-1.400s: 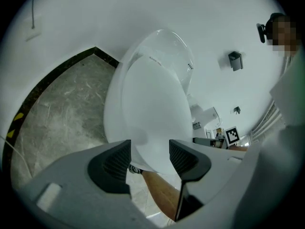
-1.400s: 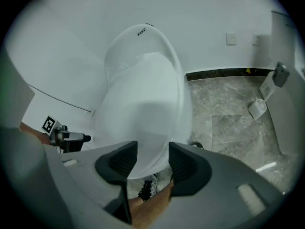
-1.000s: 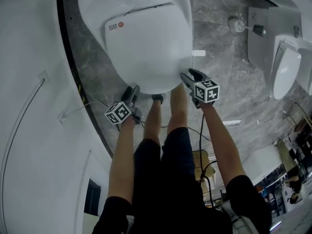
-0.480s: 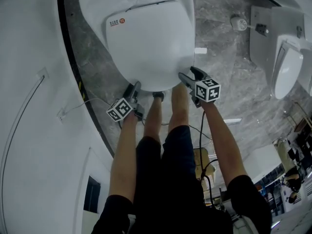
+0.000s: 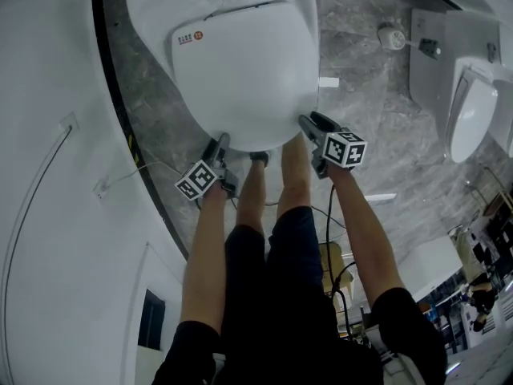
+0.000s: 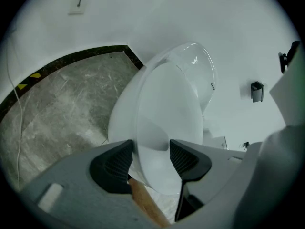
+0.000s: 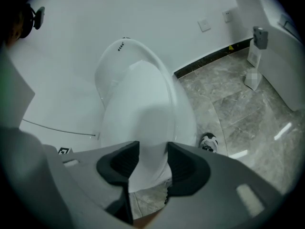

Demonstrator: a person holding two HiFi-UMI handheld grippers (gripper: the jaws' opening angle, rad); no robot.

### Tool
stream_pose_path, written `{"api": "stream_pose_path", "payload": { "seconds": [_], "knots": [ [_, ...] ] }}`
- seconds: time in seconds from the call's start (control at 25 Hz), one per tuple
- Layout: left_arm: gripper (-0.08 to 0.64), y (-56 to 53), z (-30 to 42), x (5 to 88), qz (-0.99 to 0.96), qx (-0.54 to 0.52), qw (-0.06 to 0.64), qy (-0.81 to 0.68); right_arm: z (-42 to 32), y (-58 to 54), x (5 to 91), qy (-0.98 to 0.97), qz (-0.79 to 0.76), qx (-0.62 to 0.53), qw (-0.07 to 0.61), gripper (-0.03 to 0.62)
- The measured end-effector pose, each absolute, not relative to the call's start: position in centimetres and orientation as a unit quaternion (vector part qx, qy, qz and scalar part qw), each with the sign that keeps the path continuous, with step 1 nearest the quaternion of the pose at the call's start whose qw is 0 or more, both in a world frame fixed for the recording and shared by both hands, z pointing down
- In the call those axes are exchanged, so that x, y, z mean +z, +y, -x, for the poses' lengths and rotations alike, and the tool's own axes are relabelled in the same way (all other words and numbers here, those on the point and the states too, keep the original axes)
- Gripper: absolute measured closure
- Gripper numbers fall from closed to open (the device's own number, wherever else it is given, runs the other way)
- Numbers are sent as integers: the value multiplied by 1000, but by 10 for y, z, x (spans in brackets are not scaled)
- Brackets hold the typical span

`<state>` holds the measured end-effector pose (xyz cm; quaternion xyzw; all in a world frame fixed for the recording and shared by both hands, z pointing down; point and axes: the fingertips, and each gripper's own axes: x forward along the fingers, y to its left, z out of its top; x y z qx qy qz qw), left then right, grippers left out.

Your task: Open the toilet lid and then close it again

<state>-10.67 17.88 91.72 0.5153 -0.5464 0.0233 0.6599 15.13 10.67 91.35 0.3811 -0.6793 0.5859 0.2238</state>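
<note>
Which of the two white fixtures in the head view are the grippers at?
The toilet at top centre, lid shut: left gripper and right gripper flank its front edge. The other fixture stands apart at right.

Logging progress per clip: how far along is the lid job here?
Done: nothing visible; the lid lies shut. In hand: the left gripper and right gripper are at the lid's front edge, jaws apart, not clamped on it. Left: raise the lid, then lower it, assuming it has not been opened already, which these views cannot show.
</note>
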Motion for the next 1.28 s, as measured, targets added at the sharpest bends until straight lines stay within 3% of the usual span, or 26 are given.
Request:
{"api": "stream_pose_path", "payload": {
  "seconds": [0.44,0.84,1.28],
  "knots": [
    [322,176,110,901,-484,-38,688,-540,-154,106,898,-663,-378,615,201,431],
    [430,182,116,897,-476,-32,693,-541,-153,107,891,-665,-361,617,216,431],
    [455,183,116,903,-491,-28,703,-514,-153,106,899,-663,-353,629,201,430]
  ]
}}
